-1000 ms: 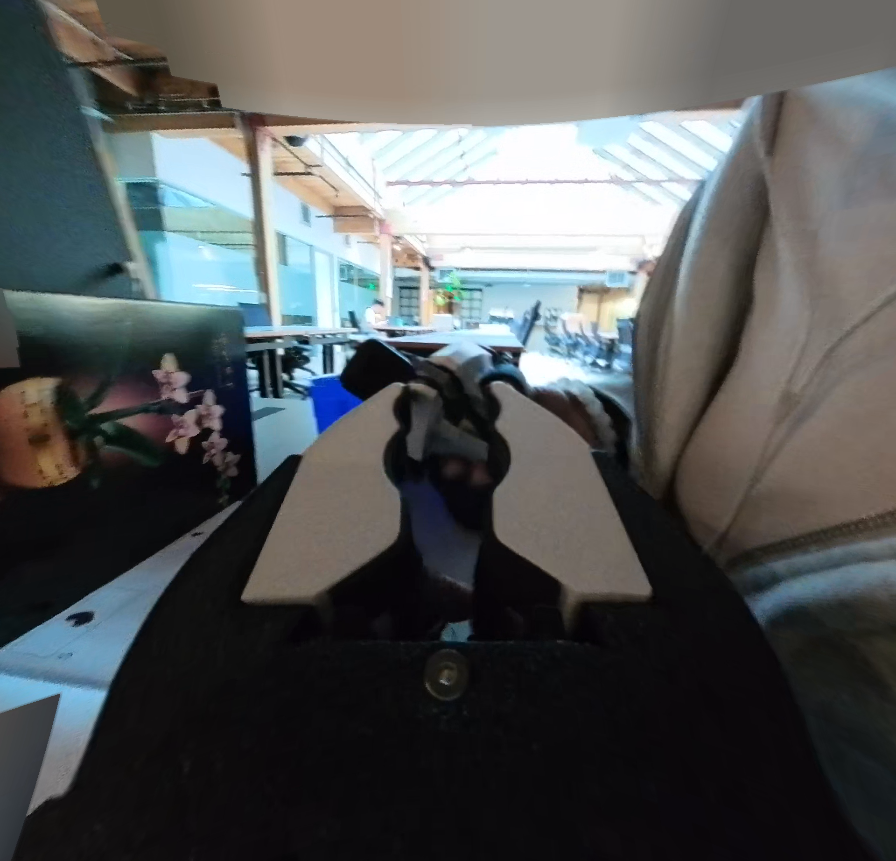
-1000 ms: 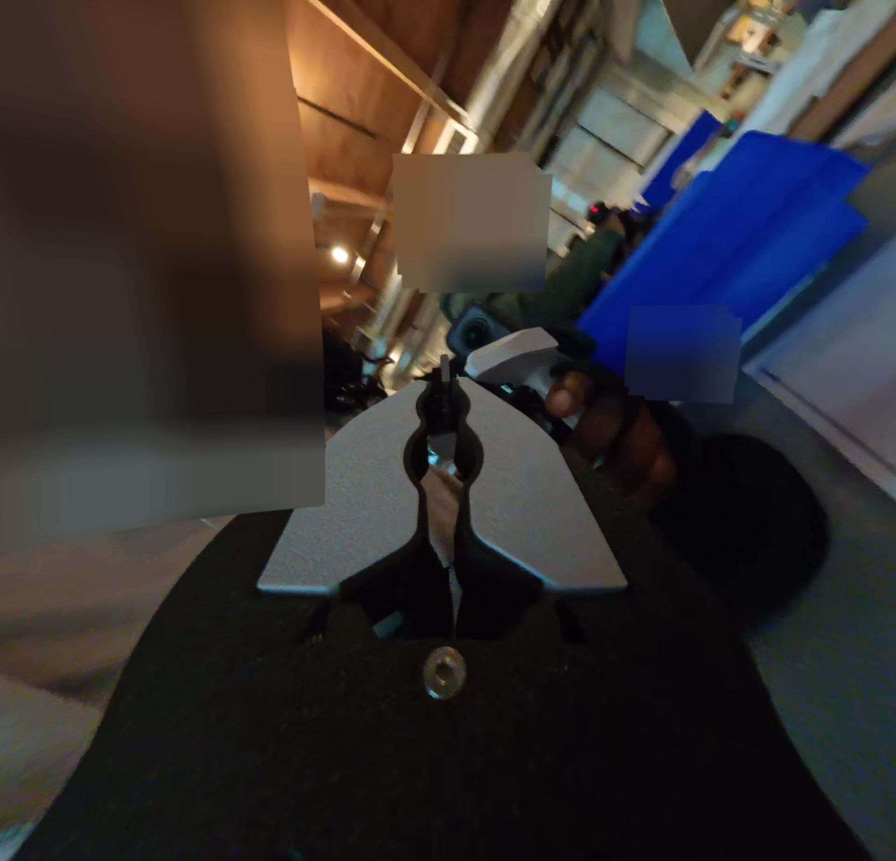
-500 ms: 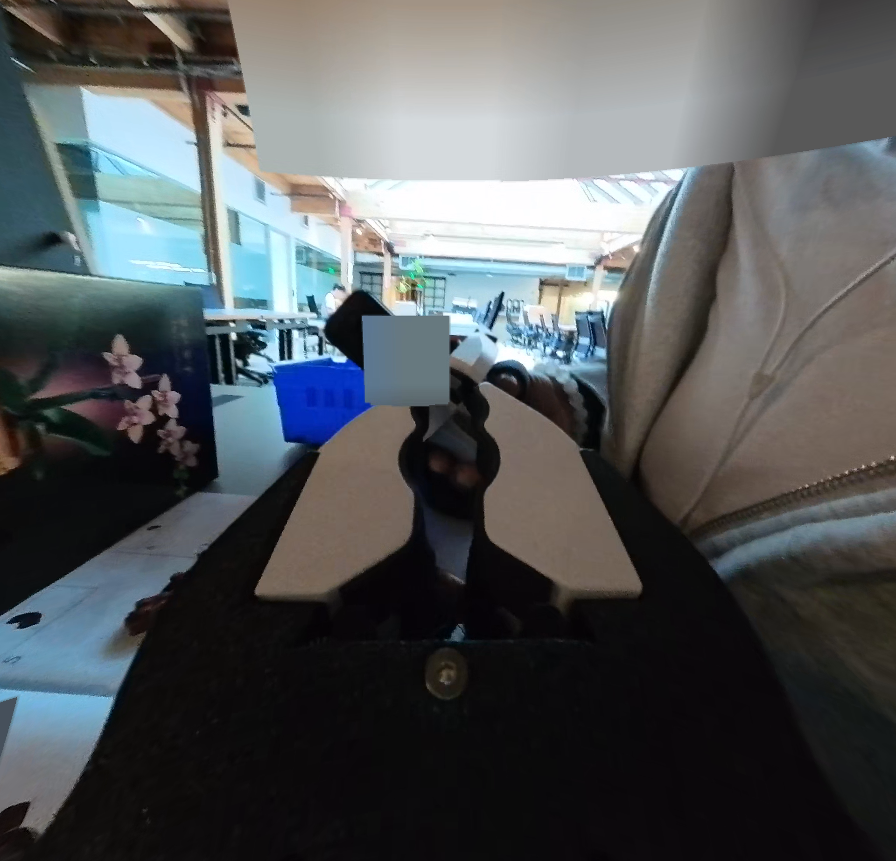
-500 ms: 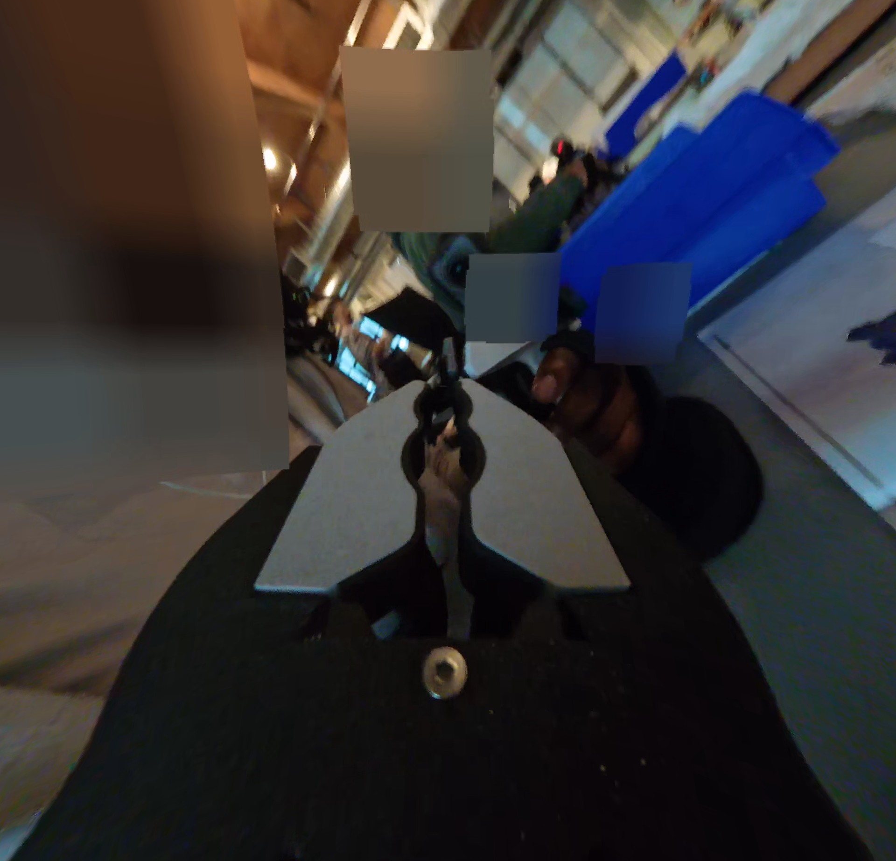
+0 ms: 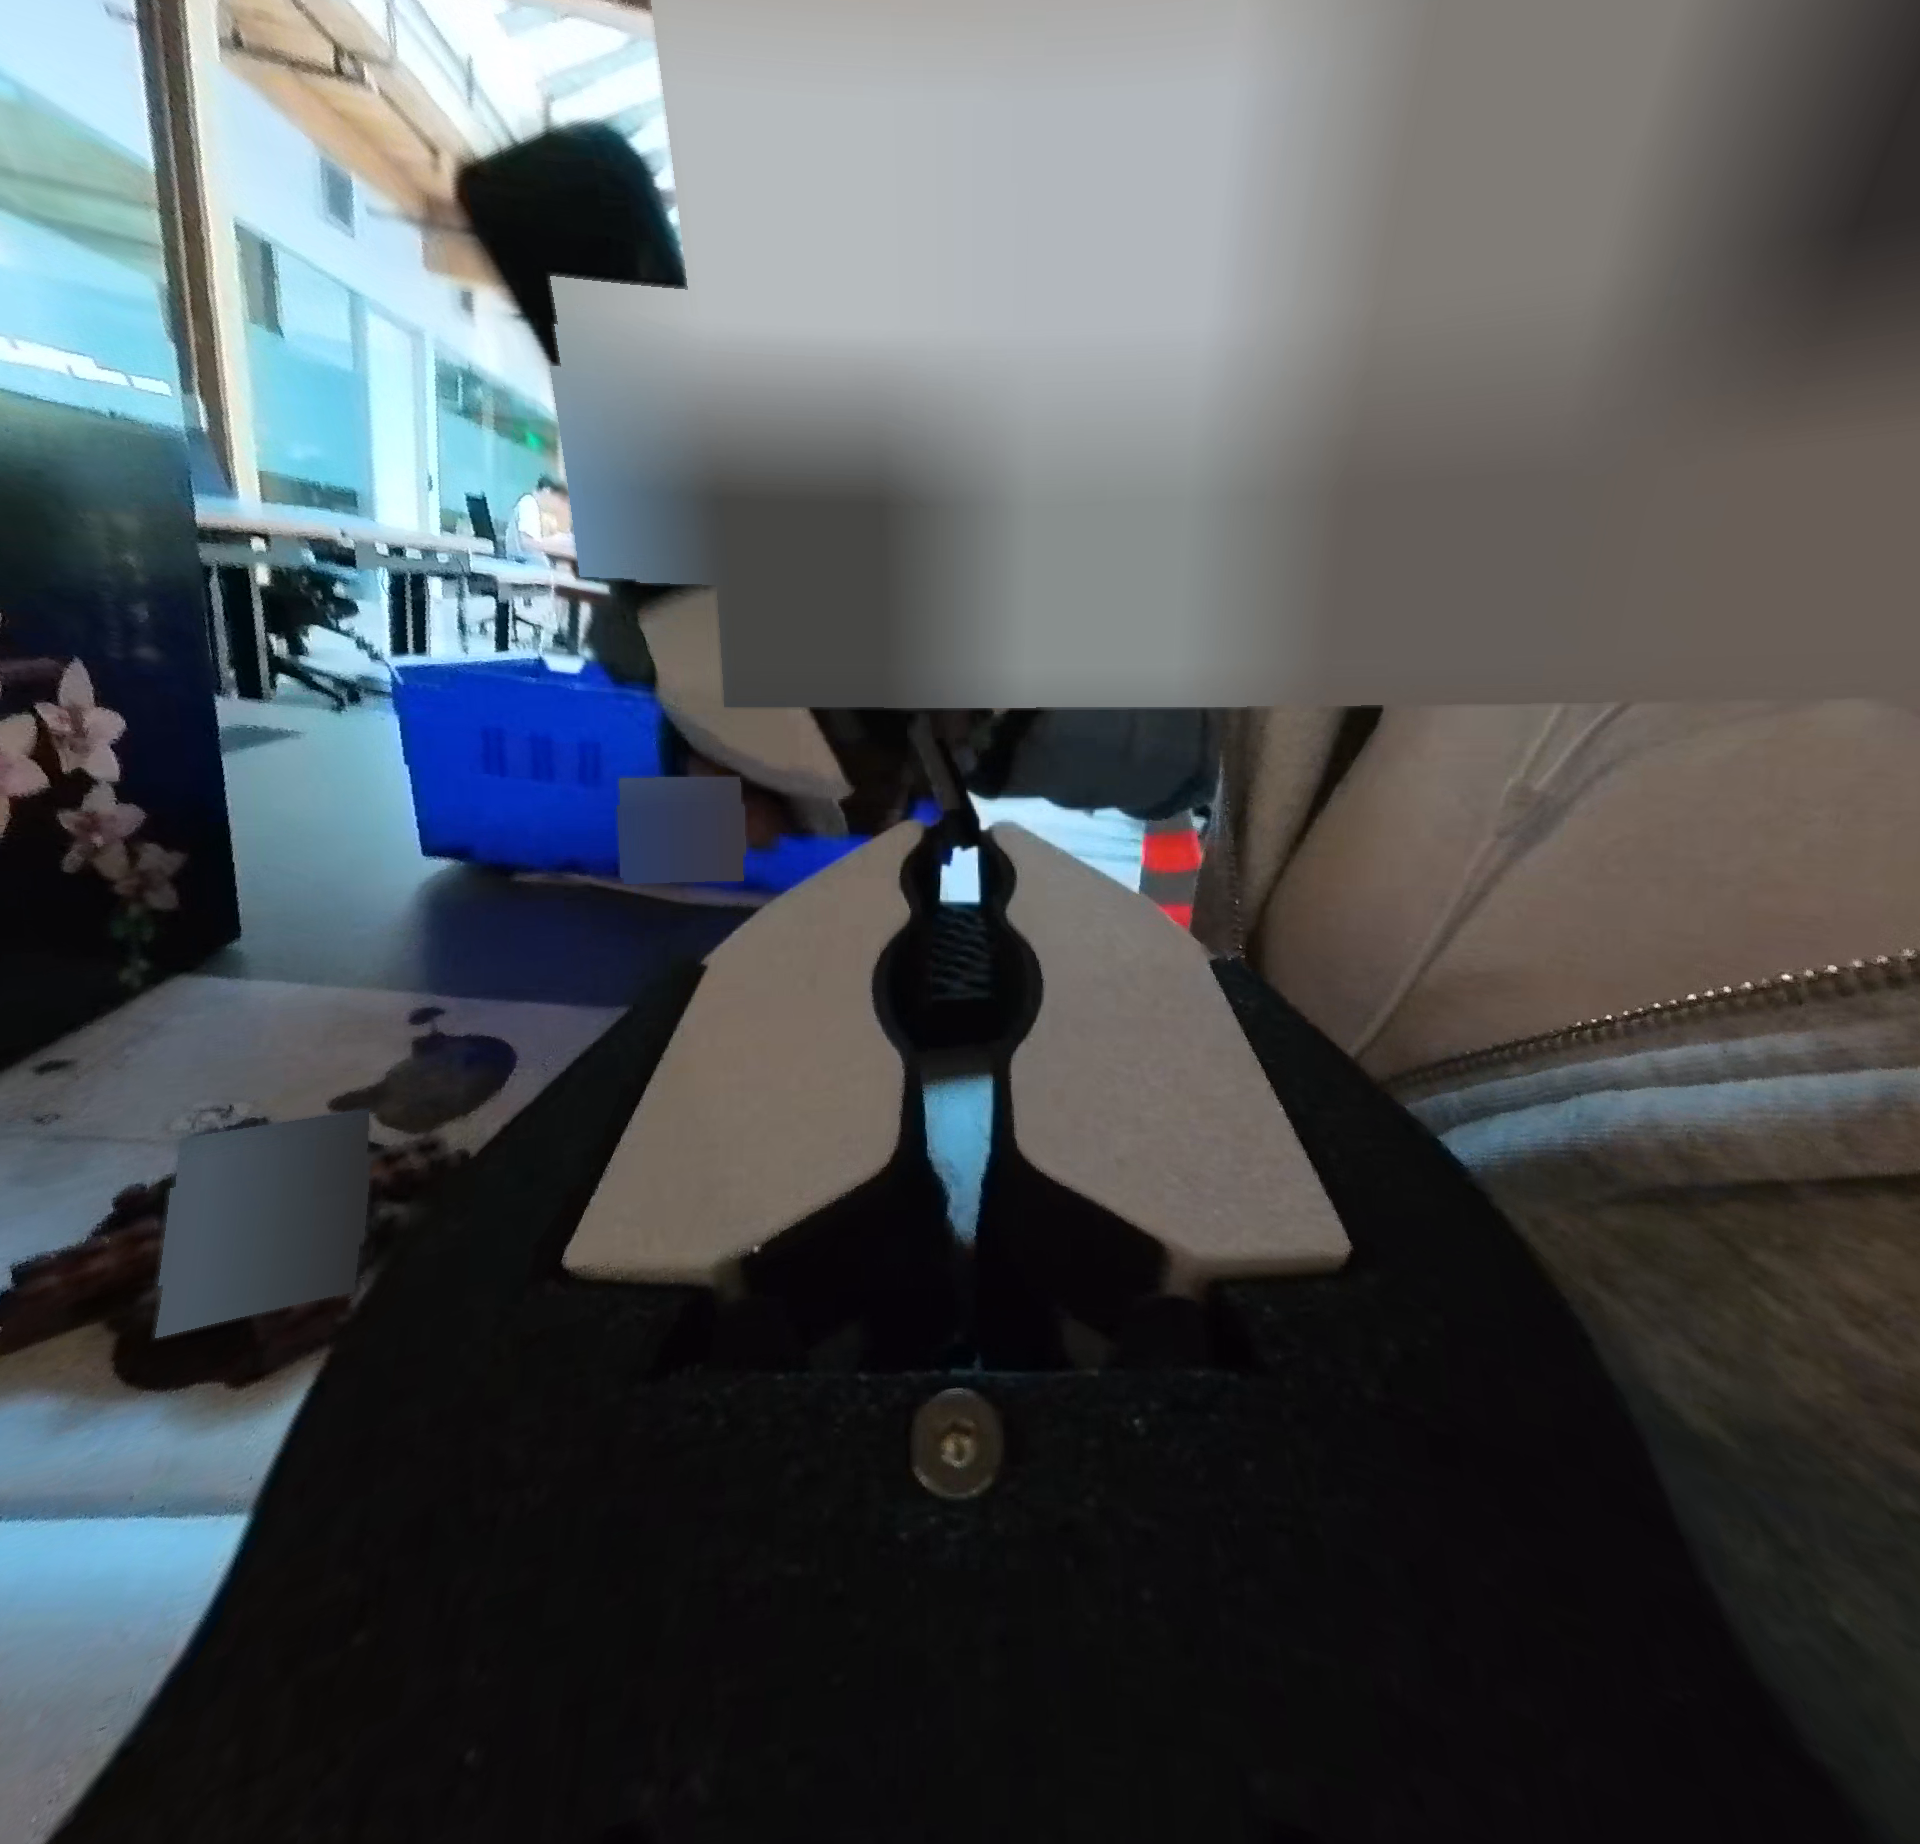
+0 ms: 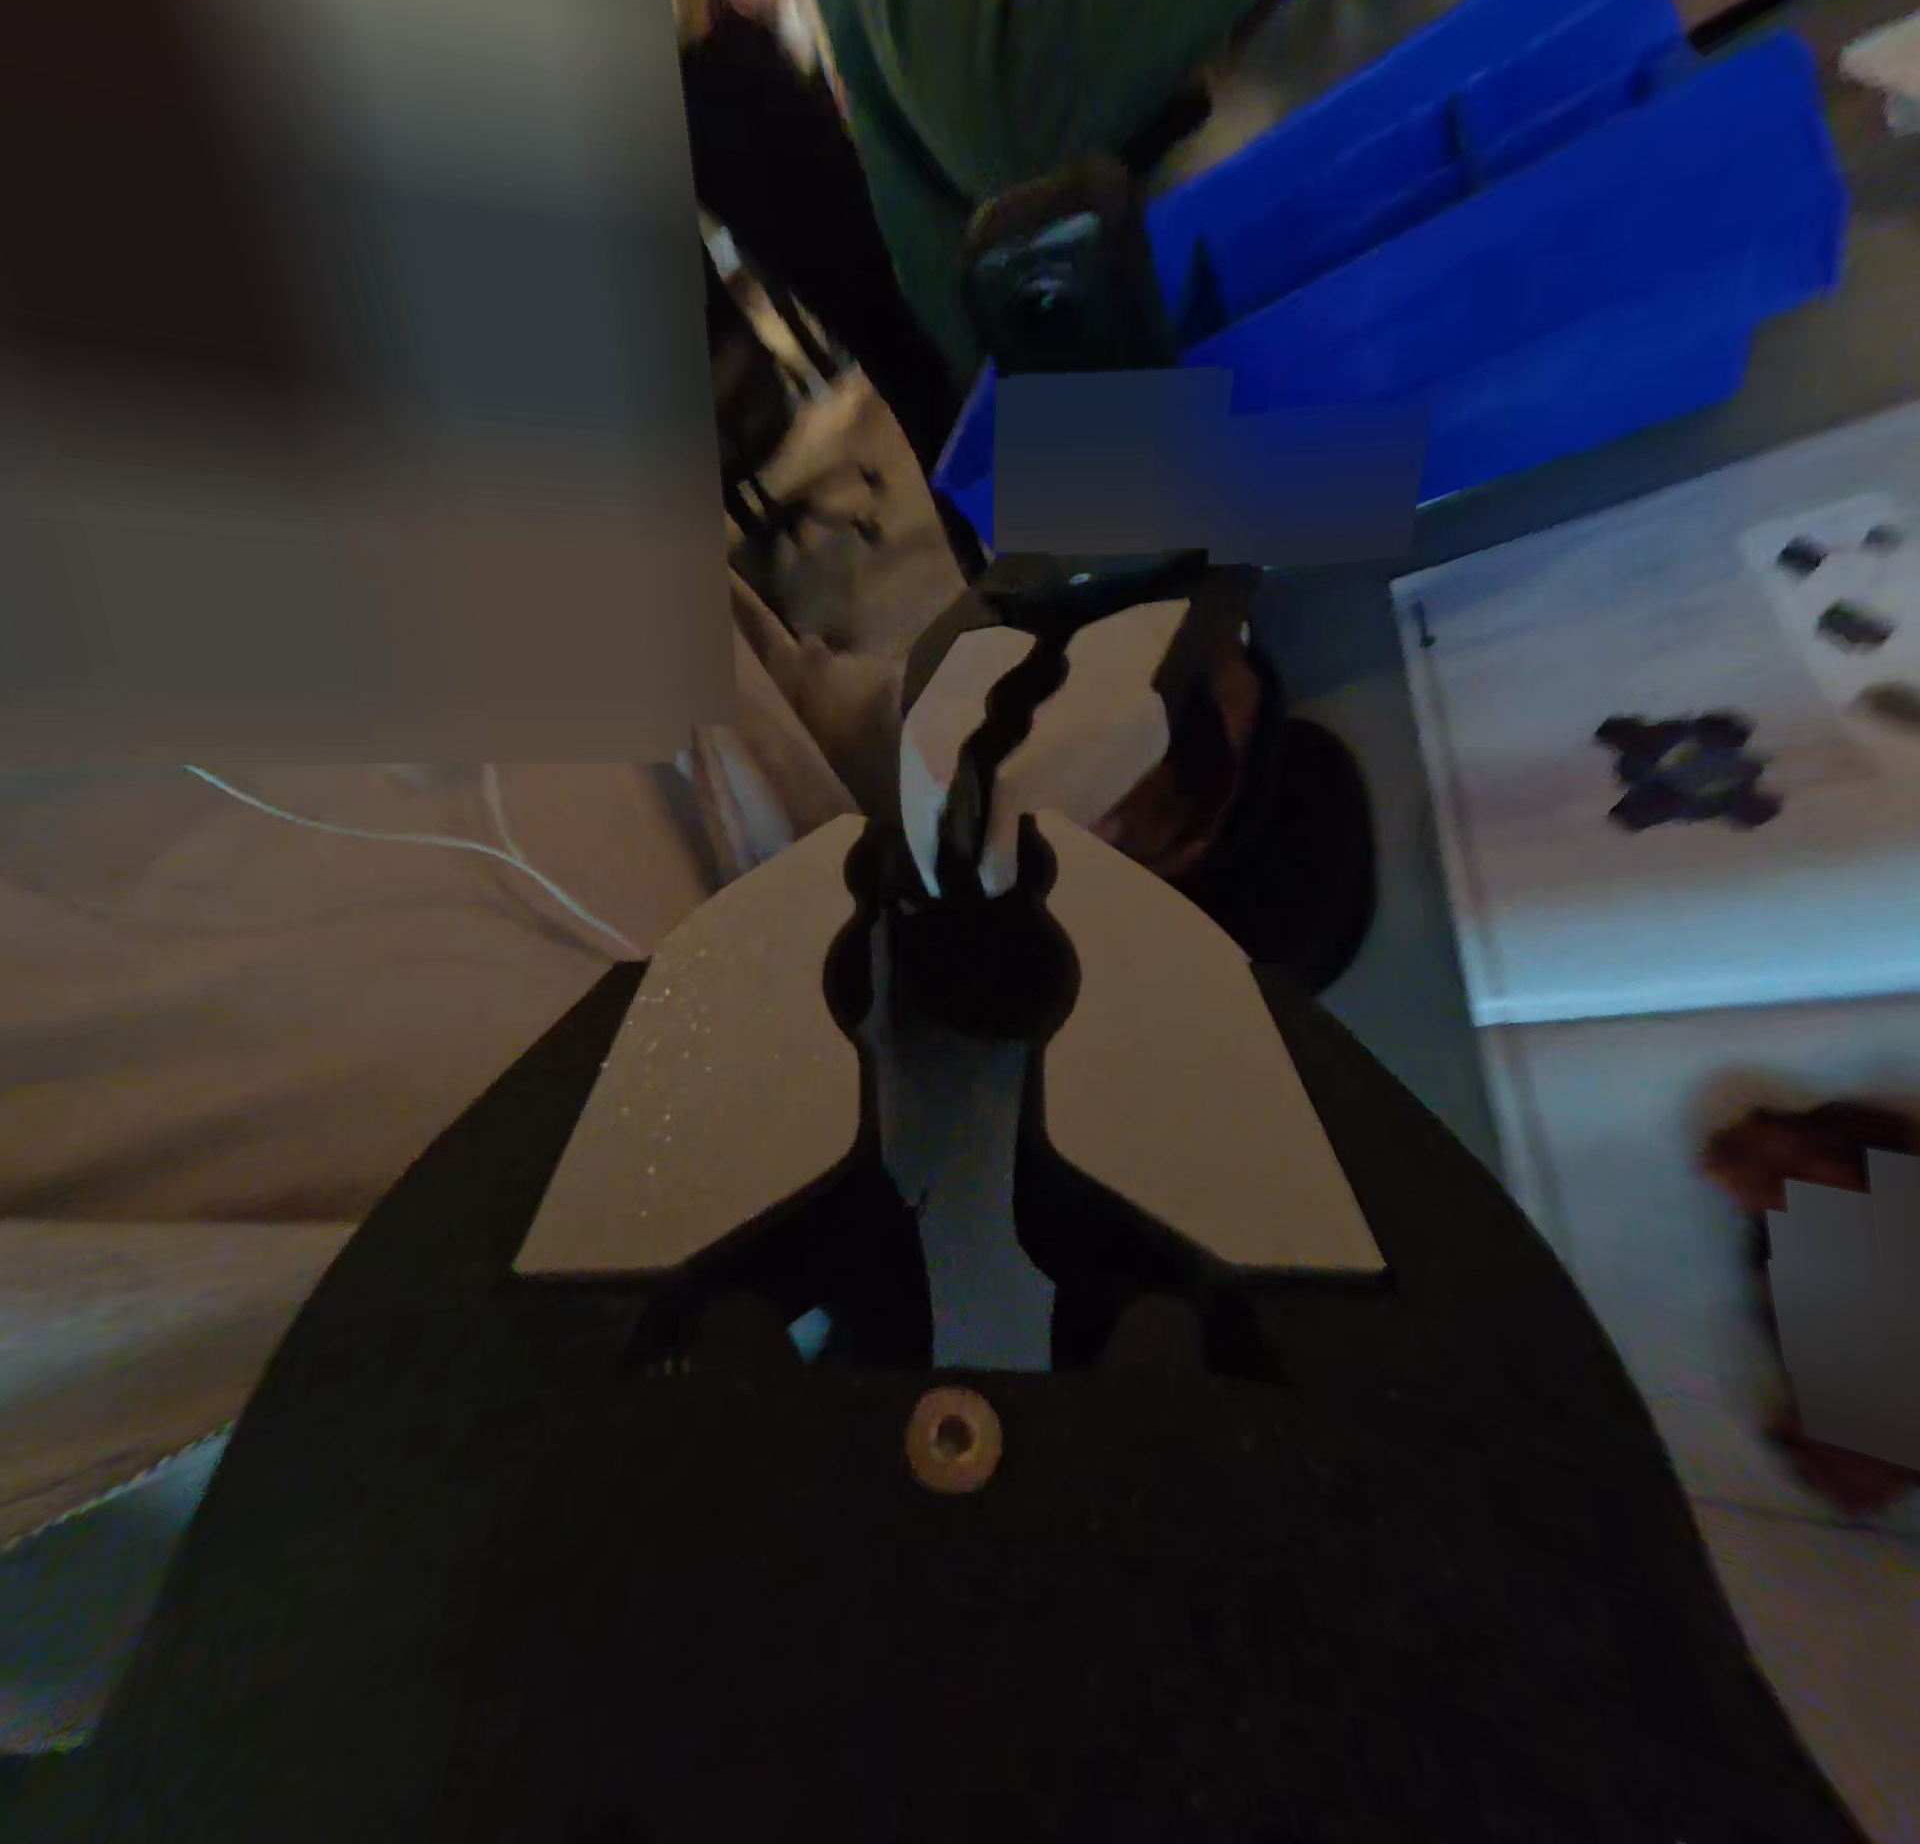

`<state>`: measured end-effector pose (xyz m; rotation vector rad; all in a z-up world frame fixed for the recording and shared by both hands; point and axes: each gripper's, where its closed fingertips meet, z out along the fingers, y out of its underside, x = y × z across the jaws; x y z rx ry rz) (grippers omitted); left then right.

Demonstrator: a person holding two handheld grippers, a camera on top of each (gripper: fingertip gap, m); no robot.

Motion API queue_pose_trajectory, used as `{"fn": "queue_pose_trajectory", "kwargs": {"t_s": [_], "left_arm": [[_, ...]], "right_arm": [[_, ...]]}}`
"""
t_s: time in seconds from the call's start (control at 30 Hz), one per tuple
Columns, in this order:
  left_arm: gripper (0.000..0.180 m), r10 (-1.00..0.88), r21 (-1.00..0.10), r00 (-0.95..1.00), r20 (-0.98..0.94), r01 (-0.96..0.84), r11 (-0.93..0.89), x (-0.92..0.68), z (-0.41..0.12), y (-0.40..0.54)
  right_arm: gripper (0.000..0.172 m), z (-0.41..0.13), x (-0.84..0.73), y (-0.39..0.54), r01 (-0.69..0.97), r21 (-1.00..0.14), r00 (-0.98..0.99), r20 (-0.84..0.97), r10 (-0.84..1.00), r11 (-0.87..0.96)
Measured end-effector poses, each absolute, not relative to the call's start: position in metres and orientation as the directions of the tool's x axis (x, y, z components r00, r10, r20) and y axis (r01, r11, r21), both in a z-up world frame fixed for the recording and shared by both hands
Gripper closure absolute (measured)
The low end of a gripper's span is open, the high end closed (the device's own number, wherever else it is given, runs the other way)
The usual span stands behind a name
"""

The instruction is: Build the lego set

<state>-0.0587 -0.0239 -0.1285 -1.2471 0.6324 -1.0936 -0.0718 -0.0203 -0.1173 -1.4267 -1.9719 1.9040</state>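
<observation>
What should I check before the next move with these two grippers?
1. Left gripper shut on dark strip: ok.
2. Right gripper open: ok, fingers stand apart.
3. Strip free of right gripper's pads: cannot tell, too dark there.
4. Room between the grippers: not ok, tips nearly meet.
5. Blue bin clear of both: ok.

Blue crate (image 5: 520, 755) is partly hidden behind my left fingers (image 5: 790, 1046); the dark strip at my right fingertips (image 6: 1023, 859) is too blurred to identify.
</observation>
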Motion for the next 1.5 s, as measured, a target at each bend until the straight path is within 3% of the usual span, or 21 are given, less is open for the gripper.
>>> {"fn": "queue_pose_trajectory", "kwargs": {"t_s": [0.13, 0.2, 0.27, 0.33, 0.43, 0.53, 0.7, 0.8, 0.97, 1.07, 1.2, 1.5], "left_arm": [[0.174, -0.905, -0.961, 0.387, 0.176, 0.266, -0.073, -0.054, -0.133, -0.023], [0.174, -0.909, -0.965, 0.378, 0.174, 0.250, -0.080, -0.051, -0.135, -0.024], [0.174, -0.904, -0.969, 0.392, 0.173, 0.233, -0.084, -0.050, -0.137, -0.022], [0.174, -0.892, -0.965, 0.415, 0.180, 0.251, -0.077, -0.053, -0.135, -0.019], [0.164, -0.870, -0.949, 0.453, 0.193, 0.313, -0.048, -0.064, -0.127, -0.015], [0.154, -0.853, -0.923, 0.454, 0.257, 0.376, -0.078, -0.070, -0.123, -0.009], [0.166, -0.837, -0.868, 0.425, 0.346, 0.483, -0.113, -0.082, -0.117, -0.005], [0.177, -0.831, -0.883, 0.451, 0.326, 0.460, -0.096, -0.083, -0.119, -0.004], [0.178, -0.841, -0.920, 0.453, 0.296, 0.371, -0.124, -0.072, -0.129, -0.007], [0.178, -0.843, -0.932, 0.438, 0.311, 0.313, -0.181, -0.066, -0.138, -0.008], [0.178, -0.857, -0.952, 0.426, 0.289, 0.221, -0.212, -0.055, -0.147, -0.010], [0.178, -0.866, -0.956, 0.409, 0.286, 0.183, -0.229, -0.050, -0.152, -0.013]], "right_arm": [[0.156, -0.119, -0.077, -0.032, 0.571, -0.821, -0.611, -0.404, 0.681, 0.026], [0.171, -0.126, -0.079, -0.029, 0.602, -0.794, -0.593, -0.368, 0.716, 0.091], [0.171, -0.128, -0.079, -0.026, 0.609, -0.786, -0.585, -0.355, 0.729, 0.105], [0.172, -0.124, -0.083, -0.021, 0.577, -0.816, -0.554, -0.364, 0.749, 0.030], [0.172, -0.100, -0.095, -0.011, 0.411, -0.856, -0.500, -0.499, 0.708, -0.313], [0.172, -0.089, -0.103, 0.003, 0.185, -0.743, -0.477, -0.640, 0.602, -0.643], [0.172, -0.104, -0.107, 0.000, -0.010, -0.746, -0.406, -0.606, 0.684, -0.666], [0.172, -0.105, -0.105, -0.001, -0.042, -0.756, -0.395, -0.588, 0.706, -0.653], [0.168, -0.121, -0.085, -0.005, 0.156, -0.844, -0.403, -0.529, 0.747, -0.513], [0.158, -0.125, -0.070, -0.005, 0.363, -0.860, -0.436, -0.496, 0.751, -0.358], [0.161, -0.131, -0.067, -0.014, 0.550, -0.833, -0.506, -0.395, 0.767, -0.066], [0.167, -0.137, -0.064, -0.012, 0.639, -0.753, -0.567, -0.320, 0.759, 0.160]]}}
